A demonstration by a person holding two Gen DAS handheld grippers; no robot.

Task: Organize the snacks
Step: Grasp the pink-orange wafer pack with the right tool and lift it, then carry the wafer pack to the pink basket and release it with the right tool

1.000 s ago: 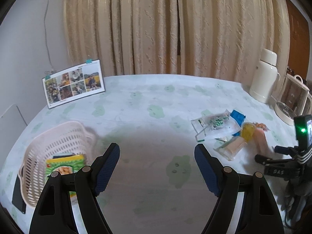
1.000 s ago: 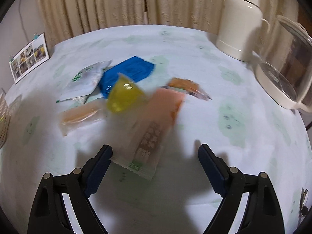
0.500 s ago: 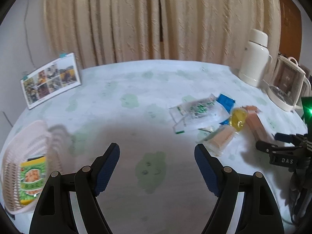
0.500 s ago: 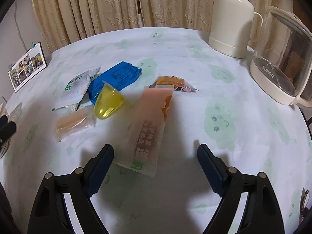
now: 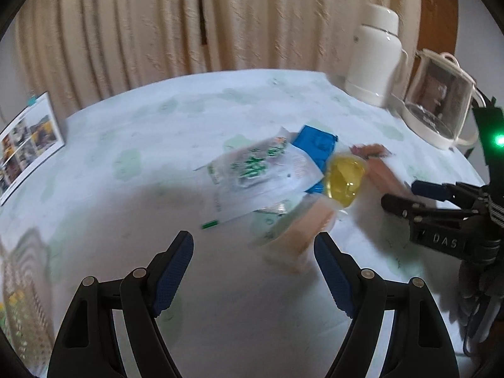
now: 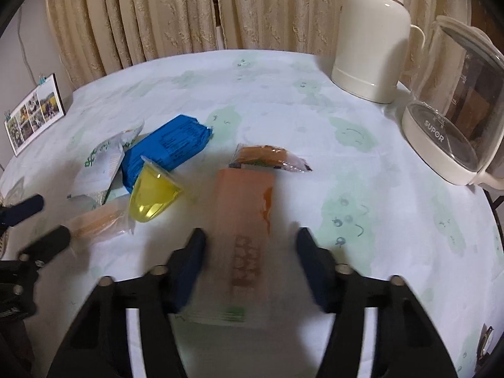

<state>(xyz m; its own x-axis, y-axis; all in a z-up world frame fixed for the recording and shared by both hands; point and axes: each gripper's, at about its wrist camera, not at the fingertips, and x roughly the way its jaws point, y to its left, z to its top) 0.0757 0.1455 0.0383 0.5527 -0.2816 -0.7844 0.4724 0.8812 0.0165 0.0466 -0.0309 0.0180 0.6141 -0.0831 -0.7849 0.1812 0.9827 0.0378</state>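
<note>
Loose snacks lie together on the table: a white-and-green packet point(image 5: 258, 176), a blue packet point(image 6: 167, 148), a yellow jelly cup point(image 6: 154, 195), a peach wrapped bar point(image 5: 299, 230), a small orange packet point(image 6: 267, 157) and a long pink packet point(image 6: 245, 236). My right gripper point(image 6: 252, 245) is open, its fingers on either side of the pink packet's near half without touching it. My left gripper point(image 5: 252, 252) is open and empty, just short of the peach bar. A blurred pink basket point(image 5: 22, 283) holding a green snack pack shows at the left edge.
A cream thermos point(image 6: 371, 41) and a glass kettle point(image 6: 456, 119) stand at the back right of the table. A photo card point(image 5: 25, 145) stands at the back left. Curtains hang behind the table. The two grippers are close together beside the snack pile.
My left gripper has swung right, from the basket to the snack pile. My right gripper has moved forward over the pink packet and its fingers have come closer together.
</note>
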